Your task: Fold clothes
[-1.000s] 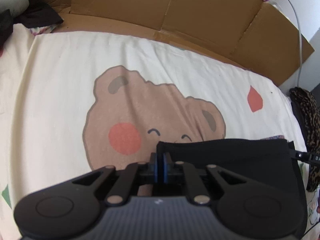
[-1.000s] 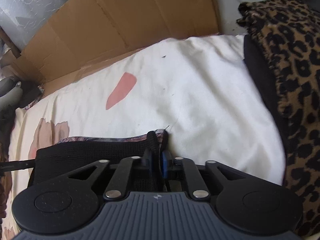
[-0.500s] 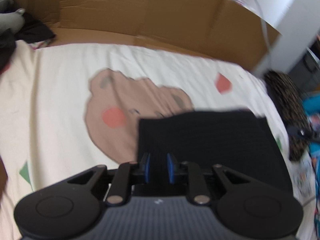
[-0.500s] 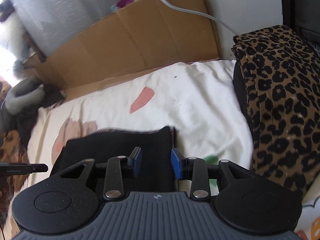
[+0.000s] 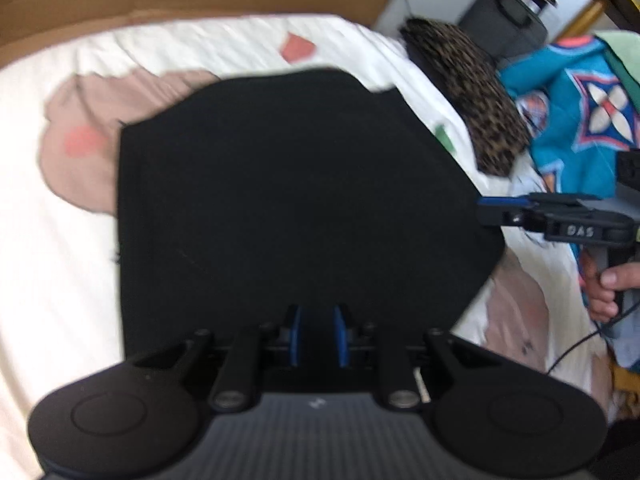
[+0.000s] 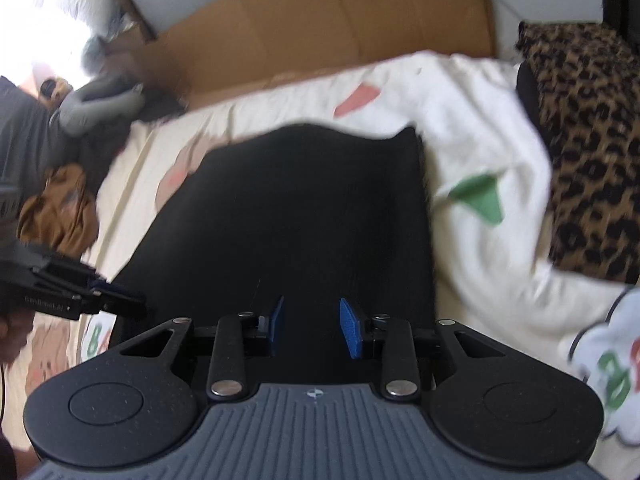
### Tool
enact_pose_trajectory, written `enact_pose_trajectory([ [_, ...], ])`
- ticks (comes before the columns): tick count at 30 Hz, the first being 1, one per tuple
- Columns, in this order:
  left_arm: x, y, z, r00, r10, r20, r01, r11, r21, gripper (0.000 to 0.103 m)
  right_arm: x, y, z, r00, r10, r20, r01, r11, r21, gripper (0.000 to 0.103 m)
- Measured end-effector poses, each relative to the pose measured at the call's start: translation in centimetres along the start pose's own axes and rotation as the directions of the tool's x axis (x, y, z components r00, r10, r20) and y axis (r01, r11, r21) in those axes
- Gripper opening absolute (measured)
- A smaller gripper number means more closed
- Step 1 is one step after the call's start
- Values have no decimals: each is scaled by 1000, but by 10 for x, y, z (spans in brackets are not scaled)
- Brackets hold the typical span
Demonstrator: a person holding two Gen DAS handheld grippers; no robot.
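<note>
A folded black garment (image 5: 288, 200) lies flat on a cream bedsheet (image 5: 52, 280) printed with a bear face. My left gripper (image 5: 318, 334) hovers over the garment's near edge, its blue pads apart with nothing between them. The right gripper (image 6: 312, 326) is also open above the black garment (image 6: 304, 216) and holds nothing. In the left wrist view the right gripper (image 5: 486, 210) shows from the side at the garment's right edge, held by a hand (image 5: 604, 288). The left gripper (image 6: 116, 300) appears at the left in the right wrist view.
A leopard-print cloth (image 6: 588, 152) lies at the bed's right side, with teal clothing (image 5: 580, 112) beyond it. Brown cardboard (image 6: 332, 28) lines the far edge. A brown garment (image 6: 60, 212) and grey and dark clothes (image 6: 92, 108) sit at the far left.
Both grippers let go of the black garment, opened and pulled back and up. The garment now lies spread flat on the sheet.
</note>
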State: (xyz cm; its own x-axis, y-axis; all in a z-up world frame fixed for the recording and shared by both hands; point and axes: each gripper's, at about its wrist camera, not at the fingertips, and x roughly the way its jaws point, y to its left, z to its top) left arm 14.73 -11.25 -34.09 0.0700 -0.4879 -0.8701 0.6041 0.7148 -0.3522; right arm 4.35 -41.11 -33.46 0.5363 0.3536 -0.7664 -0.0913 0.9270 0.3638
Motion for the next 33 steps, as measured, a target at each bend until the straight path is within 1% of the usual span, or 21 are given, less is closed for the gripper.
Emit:
enact_pose_trajectory([
  [4, 12, -11, -11, 998, -36, -57, 38, 999, 34, 18, 7, -3, -17, 998, 25, -60, -20, 996, 82, 36],
  [8, 22, -18, -24, 994, -34, -103, 41, 997, 71, 18, 11, -2, -31, 995, 15, -102, -7, 997, 76, 35],
  [9, 22, -18, -27, 994, -29, -107, 37, 996, 76, 16, 10, -4, -33, 994, 7, -107, 2, 997, 77, 34],
  [10, 21, -16, -29, 994, -25, -111, 34, 997, 75, 14, 10, -6, -35, 994, -1, -112, 10, 997, 77, 29],
  [11, 20, -14, -30, 993, -20, -114, 29, 997, 70, 13, 9, -9, -37, 993, -8, -114, 17, 997, 80, 25],
  [12, 18, -10, -30, 993, -15, -118, 23, 998, 64, 12, 7, -12, -38, 993, -16, -115, 26, 996, 83, 25],
  [15, 11, 1, -36, 992, 29, -120, -23, 998, 54, 11, 1, -19, -39, 991, -70, -115, 79, 994, 76, 25],
  [20, -2, 16, -48, 989, 79, -127, -78, 997, 17, 11, -12, -28, -41, 989, -107, -105, 117, 988, 99, 25],
  [23, -10, 23, -56, 987, 84, -137, -87, 996, -16, 12, -20, -36, -47, 988, -107, -108, 124, 980, 156, 28],
  [25, -13, 29, -61, 987, 77, -142, -86, 995, -57, 17, -23, -42, -54, 990, -88, -112, 111, 969, 219, 31],
  [28, -15, 38, -66, 989, 52, -136, -68, 991, -119, 20, -20, -55, -65, 994, -36, -102, 68, 939, 338, 33],
  [32, -14, 45, -64, 992, 24, -126, -46, 983, -177, 27, -17, -73, -77, 997, 31, -66, 6, 872, 490, 36],
  [33, -15, 46, -63, 993, 10, -120, -33, 981, -190, 32, -17, -76, -79, 997, 44, -55, -10, 855, 518, 36],
])
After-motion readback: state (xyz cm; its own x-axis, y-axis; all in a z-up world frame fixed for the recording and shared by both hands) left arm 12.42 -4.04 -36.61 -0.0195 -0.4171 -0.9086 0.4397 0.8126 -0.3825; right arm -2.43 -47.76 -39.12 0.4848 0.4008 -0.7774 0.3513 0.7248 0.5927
